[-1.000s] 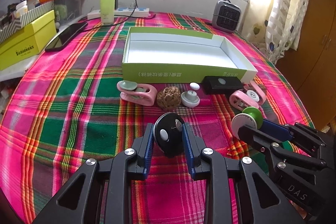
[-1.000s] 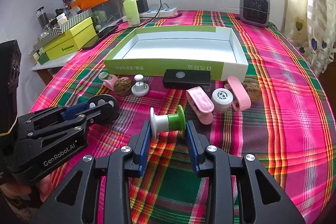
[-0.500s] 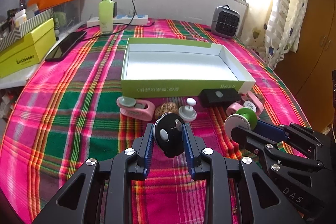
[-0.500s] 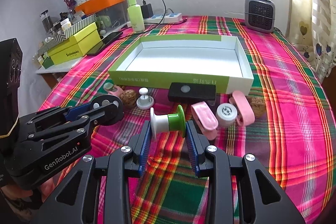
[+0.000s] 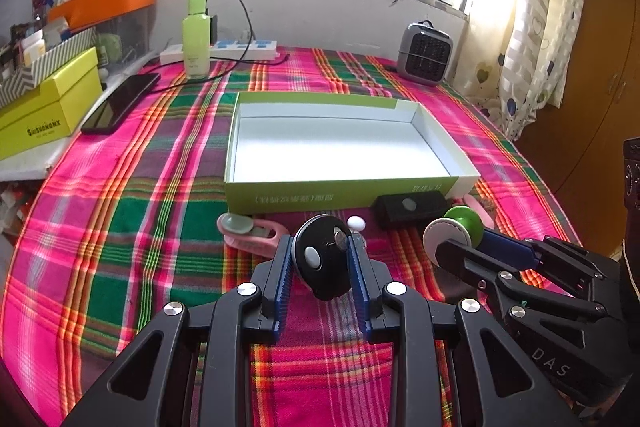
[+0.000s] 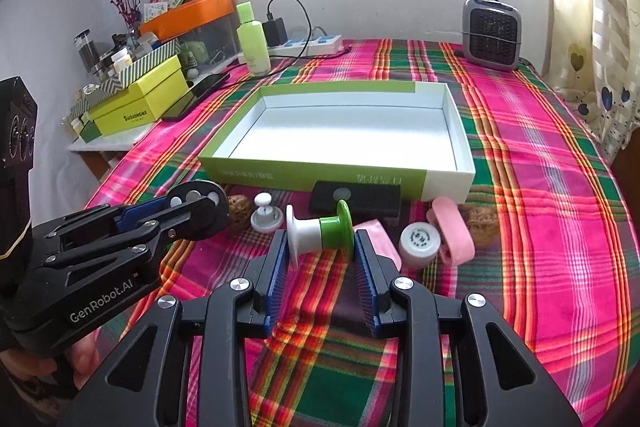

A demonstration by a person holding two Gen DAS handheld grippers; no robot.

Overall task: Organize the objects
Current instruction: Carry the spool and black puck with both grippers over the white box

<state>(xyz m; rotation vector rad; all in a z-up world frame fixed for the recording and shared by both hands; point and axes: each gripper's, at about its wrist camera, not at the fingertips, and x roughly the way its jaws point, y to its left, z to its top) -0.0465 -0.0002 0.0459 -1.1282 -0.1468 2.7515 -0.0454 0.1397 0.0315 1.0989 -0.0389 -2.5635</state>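
Observation:
My left gripper [image 5: 322, 261] is shut on a black round disc [image 5: 322, 259] and holds it above the plaid cloth, short of the open green and white box [image 5: 340, 191]. My right gripper [image 6: 320, 245] is shut on a white and green spool [image 6: 320, 229], also held above the cloth before the box [image 6: 320, 175]. The spool shows at the right of the left wrist view [image 5: 454, 233], and the disc at the left of the right wrist view [image 6: 198, 209]. The box is empty.
On the cloth before the box lie a black remote [image 6: 356, 199], pink clips [image 6: 450, 231], a white round cap [image 6: 420, 241], a white knob [image 6: 265, 215], two walnuts [image 6: 239, 209] and a pink clip [image 5: 250, 233]. A heater [image 6: 492, 35], green bottle [image 6: 252, 41], phone [image 5: 120, 103] and yellow box [image 5: 48, 115] stand behind.
Both grippers have risen with their objects, and the box and loose items now sit lower and farther in each view. Nothing was let go.

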